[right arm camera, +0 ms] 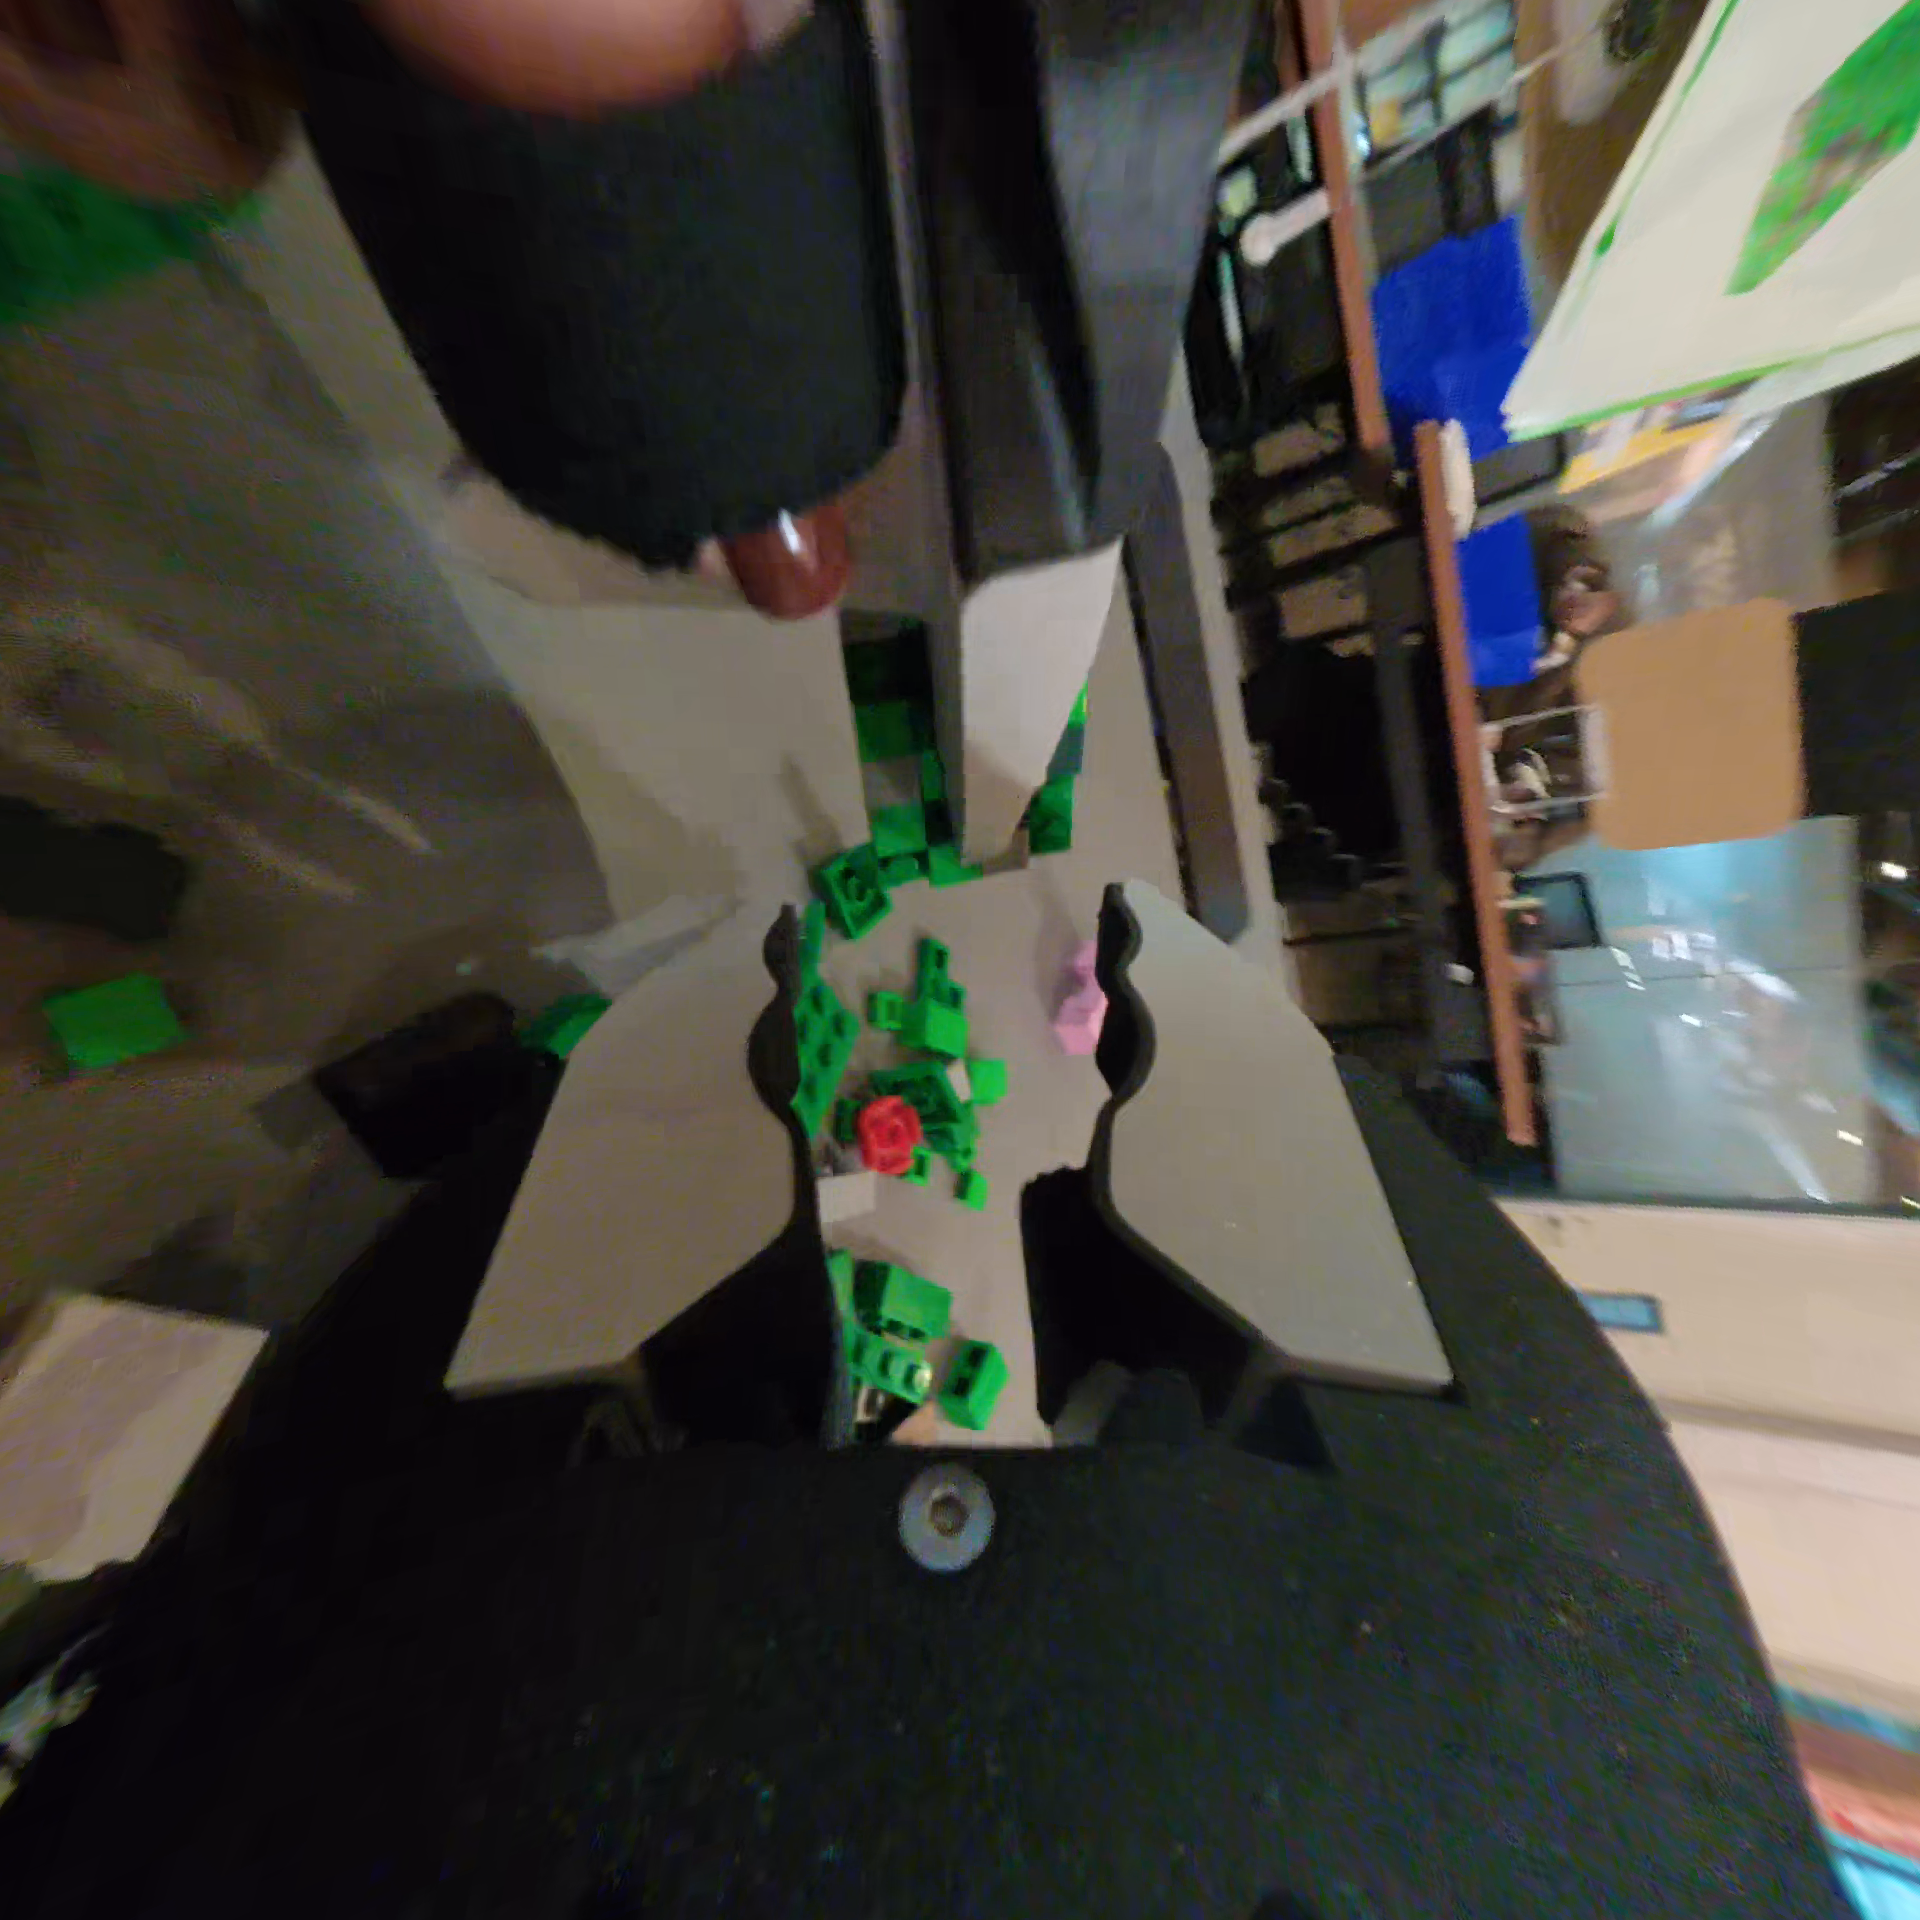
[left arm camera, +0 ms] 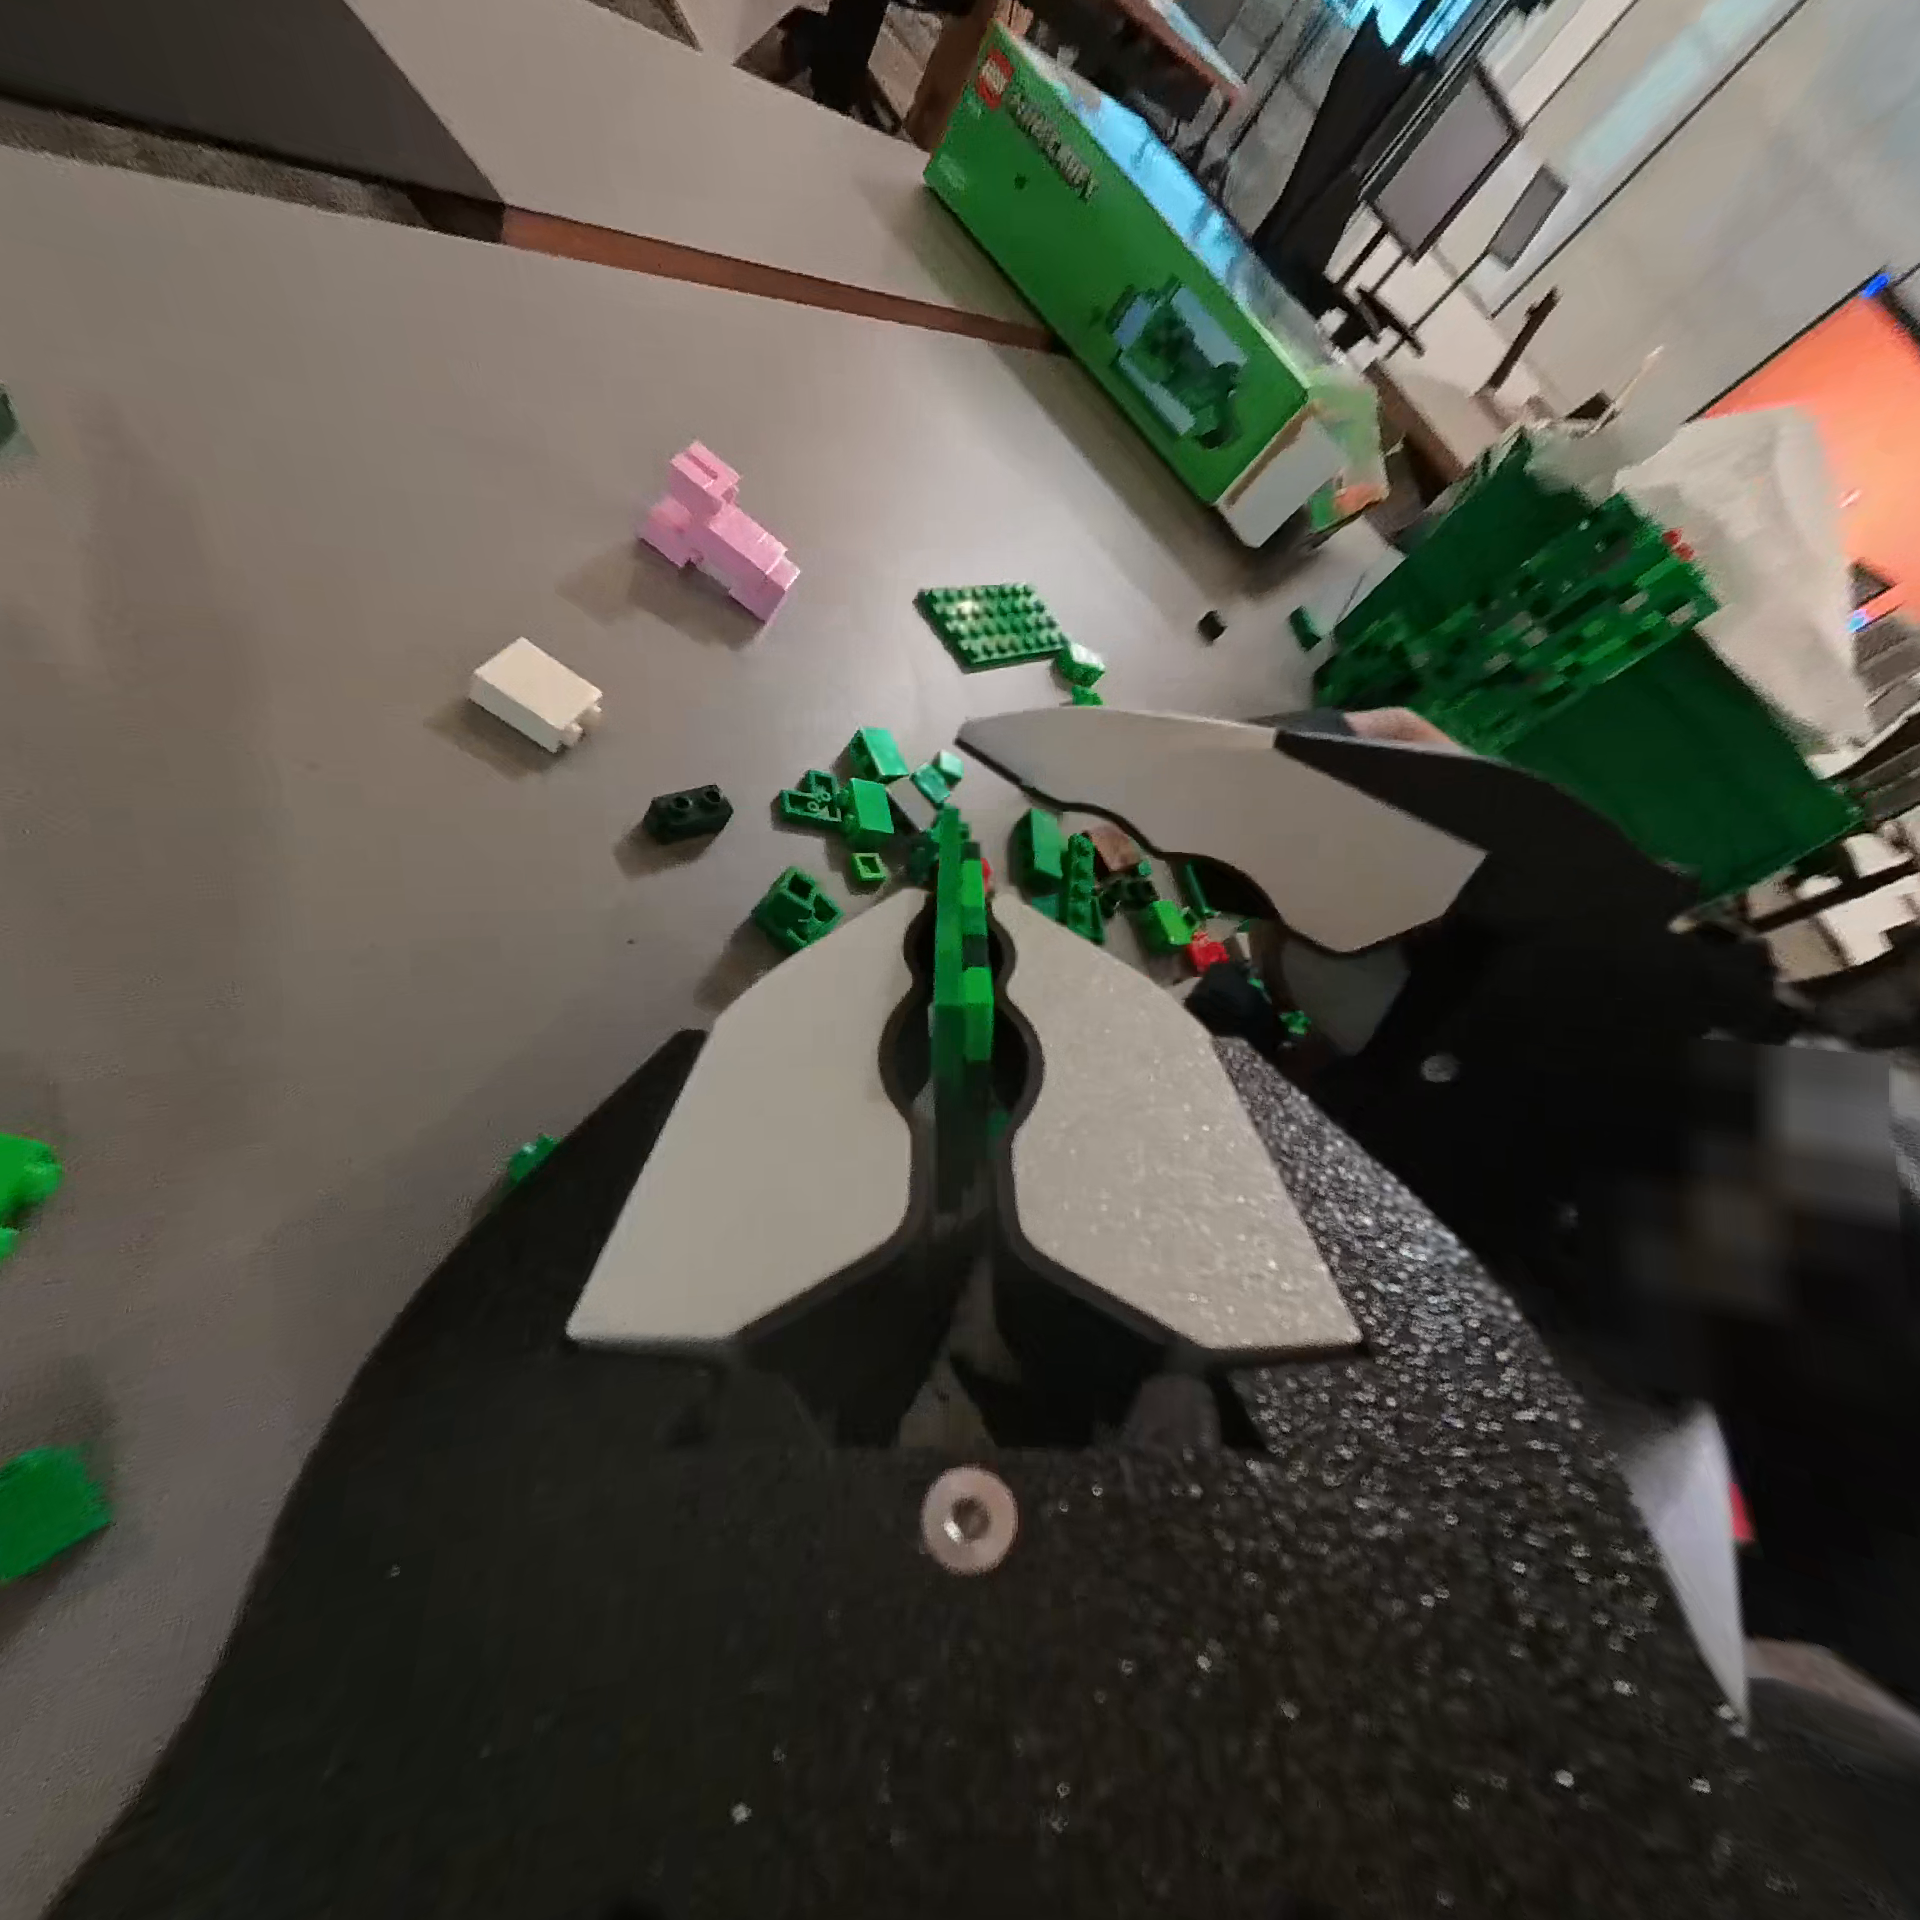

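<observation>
Left wrist view: left gripper (left arm camera: 958,914) pinches a thin green brick-built slab (left arm camera: 961,997) edge-on between its grey fingers (left arm camera: 790,1132). Loose small green plastic bricks (left arm camera: 868,805) lie just beyond the tips on the grey table (left arm camera: 312,520); a white block (left arm camera: 535,693) and pink brick figure (left arm camera: 717,540) lie farther left.

Right wrist view: right gripper (right arm camera: 951,925) gapes wide, holding nothing, with a red flower-shaped stud (right arm camera: 888,1132) among green pieces between its fingers.

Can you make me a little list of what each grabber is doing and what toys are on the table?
left gripper: shut on a green brick piece, held edge-on
right gripper: open, over the loose green bricks
red flower piece: among the loose bricks
pink brick animal: standing apart
white brick: alone
table: grey
</observation>
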`<state>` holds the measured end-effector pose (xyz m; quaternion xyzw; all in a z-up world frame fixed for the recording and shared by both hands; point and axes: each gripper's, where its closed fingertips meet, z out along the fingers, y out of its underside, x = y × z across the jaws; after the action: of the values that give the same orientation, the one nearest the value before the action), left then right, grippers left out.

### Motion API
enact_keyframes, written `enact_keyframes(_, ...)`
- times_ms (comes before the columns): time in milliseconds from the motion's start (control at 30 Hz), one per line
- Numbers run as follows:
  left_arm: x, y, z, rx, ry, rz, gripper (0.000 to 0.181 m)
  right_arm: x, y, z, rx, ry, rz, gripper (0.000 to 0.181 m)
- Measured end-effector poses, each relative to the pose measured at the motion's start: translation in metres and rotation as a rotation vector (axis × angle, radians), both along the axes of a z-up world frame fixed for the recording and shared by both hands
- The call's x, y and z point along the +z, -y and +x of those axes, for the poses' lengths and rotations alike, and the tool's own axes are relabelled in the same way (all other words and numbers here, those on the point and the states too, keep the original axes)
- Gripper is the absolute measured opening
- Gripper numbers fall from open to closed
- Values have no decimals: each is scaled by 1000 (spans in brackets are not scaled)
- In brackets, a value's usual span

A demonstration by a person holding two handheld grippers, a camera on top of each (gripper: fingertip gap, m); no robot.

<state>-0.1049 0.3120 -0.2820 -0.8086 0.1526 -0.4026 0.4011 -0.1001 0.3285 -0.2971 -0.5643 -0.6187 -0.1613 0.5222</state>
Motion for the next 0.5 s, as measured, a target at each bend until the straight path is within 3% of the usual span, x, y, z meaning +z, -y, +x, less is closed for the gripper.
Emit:
enact_keyframes(167, 2, 9, 19, -79, 11, 20, 6, 0, 8, -11, 43, -38, -34, 60)
enact_keyframes(267, 1, 13, 23, -111, 11, 19, 6, 8, 4, -7, 37, -41, 35, 35)
enact_keyframes(333, 3, 16, 24, -142, 9, 16, 7, 8, 5, -6, 44, -74, -3, 35)
enact_keyframes(400, 4, 17, 19, -142, -11, 28, 26, 6, 3, -3, 40, -77, -27, 35)
enact_keyframes(500, 3, 17, 12, -145, -32, 37, 15, 3, 3, -2, 52, -74, -44, 34)
